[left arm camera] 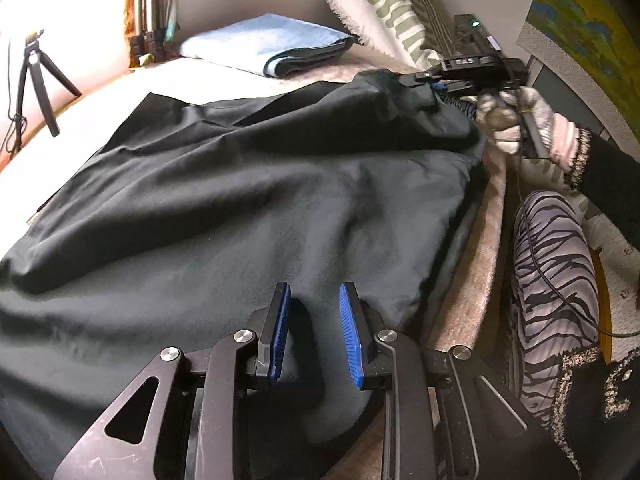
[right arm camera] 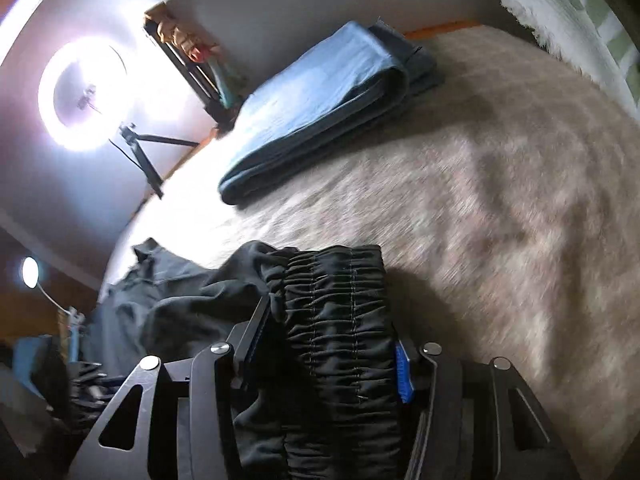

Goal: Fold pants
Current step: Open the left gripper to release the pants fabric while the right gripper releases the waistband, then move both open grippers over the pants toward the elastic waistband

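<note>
Black pants spread on a beige fuzzy bed cover, one gripper on the waistband.

Left wrist view: the left gripper [left arm camera: 314, 300] hangs low over the near part of the black fabric pants [left arm camera: 240, 200], its blue-padded fingers [left arm camera: 280, 332] spread apart with nothing between them — far right, the right gripper [left arm camera: 424, 80], held by a gloved hand [left arm camera: 532, 124], meets the pants' raised edge. A folded light-blue cloth [left arm camera: 272, 46] lies beyond.
Right wrist view: the right gripper [right arm camera: 332, 344] pinches the gathered elastic waistband [right arm camera: 336, 320] between its fingers — the beige fuzzy bed cover [right arm camera: 500, 200] stretches beyond it, with a glowing ring light [right arm camera: 80, 92] far left.
</note>
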The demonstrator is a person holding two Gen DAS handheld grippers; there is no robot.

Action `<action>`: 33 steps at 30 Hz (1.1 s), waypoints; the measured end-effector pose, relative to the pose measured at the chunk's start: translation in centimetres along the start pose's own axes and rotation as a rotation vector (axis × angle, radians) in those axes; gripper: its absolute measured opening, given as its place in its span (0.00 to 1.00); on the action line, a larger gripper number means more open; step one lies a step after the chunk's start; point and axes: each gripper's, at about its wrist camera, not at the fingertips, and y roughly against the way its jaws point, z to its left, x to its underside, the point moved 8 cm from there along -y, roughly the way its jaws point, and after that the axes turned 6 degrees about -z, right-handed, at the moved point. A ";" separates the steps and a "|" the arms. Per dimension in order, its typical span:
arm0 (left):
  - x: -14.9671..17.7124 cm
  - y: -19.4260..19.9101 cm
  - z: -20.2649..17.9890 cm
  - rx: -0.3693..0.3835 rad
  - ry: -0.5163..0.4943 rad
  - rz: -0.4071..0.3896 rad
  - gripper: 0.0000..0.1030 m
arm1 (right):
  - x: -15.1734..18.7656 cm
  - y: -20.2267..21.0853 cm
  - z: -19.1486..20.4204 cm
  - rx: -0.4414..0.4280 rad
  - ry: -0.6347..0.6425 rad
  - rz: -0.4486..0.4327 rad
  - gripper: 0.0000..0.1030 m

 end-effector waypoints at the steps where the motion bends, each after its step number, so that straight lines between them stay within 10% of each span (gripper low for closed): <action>1: -0.1 0.1 0.0 -0.005 -0.003 -0.004 0.23 | 0.1 0.6 0.5 0.002 0.006 -0.011 0.32; 7: -0.6 0.3 -0.1 -0.006 -0.007 -0.021 0.23 | -0.9 6.5 3.1 0.095 0.032 -0.167 0.16; 11: -0.6 0.5 -0.2 -0.009 -0.013 -0.016 0.23 | -0.6 5.5 1.1 0.237 0.058 -0.040 0.48; 15: -0.6 1.1 -0.3 -0.021 -0.009 -0.027 0.23 | -1.7 6.5 1.8 0.364 0.148 -0.083 0.52; 26: 0.6 2.1 -0.2 -0.052 -0.012 -0.015 0.23 | -3.0 -3.7 20.0 0.060 0.518 -0.008 0.55; 33: 1.8 3.0 1.5 -0.060 0.042 -0.012 0.23 | -2.3 -12.5 24.9 -0.021 0.621 0.092 0.65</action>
